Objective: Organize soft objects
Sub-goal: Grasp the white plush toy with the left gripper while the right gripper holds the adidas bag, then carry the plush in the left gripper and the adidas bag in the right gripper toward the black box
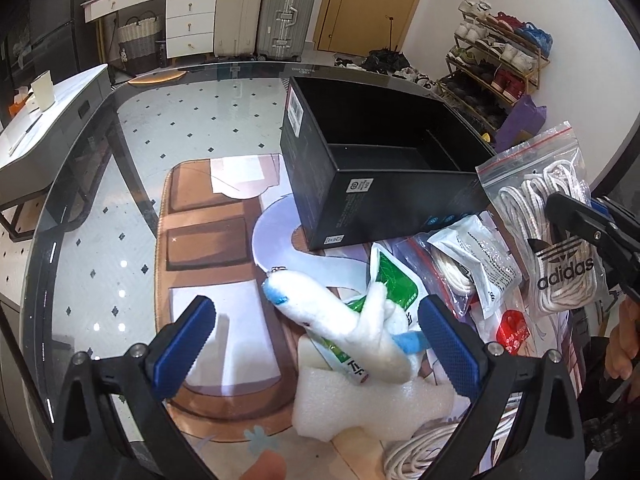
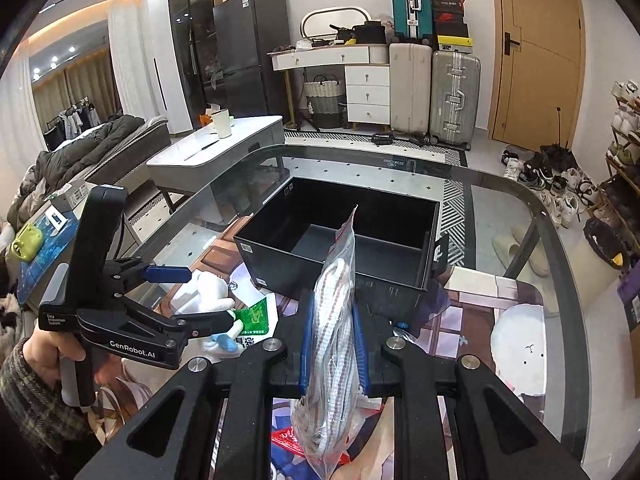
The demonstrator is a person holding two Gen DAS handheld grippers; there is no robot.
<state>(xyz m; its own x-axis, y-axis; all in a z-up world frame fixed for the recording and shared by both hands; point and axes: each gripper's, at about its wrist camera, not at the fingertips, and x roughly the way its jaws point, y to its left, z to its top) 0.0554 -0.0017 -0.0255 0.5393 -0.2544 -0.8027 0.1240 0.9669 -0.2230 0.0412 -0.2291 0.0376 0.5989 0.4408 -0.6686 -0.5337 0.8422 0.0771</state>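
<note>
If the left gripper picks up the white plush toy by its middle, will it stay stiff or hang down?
The white plush toy looks soft and stuffed, so its ends would probably droop. It seems light. Its fuzzy surface should grip well between the open left gripper pads, though it may compress.

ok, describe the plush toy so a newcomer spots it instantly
Start at the black box on the glass table. Just in front of it lies a heap of packets; the plush toy lies on top, between the open left gripper fingers. It alone is furry, white with blue tips.
</note>
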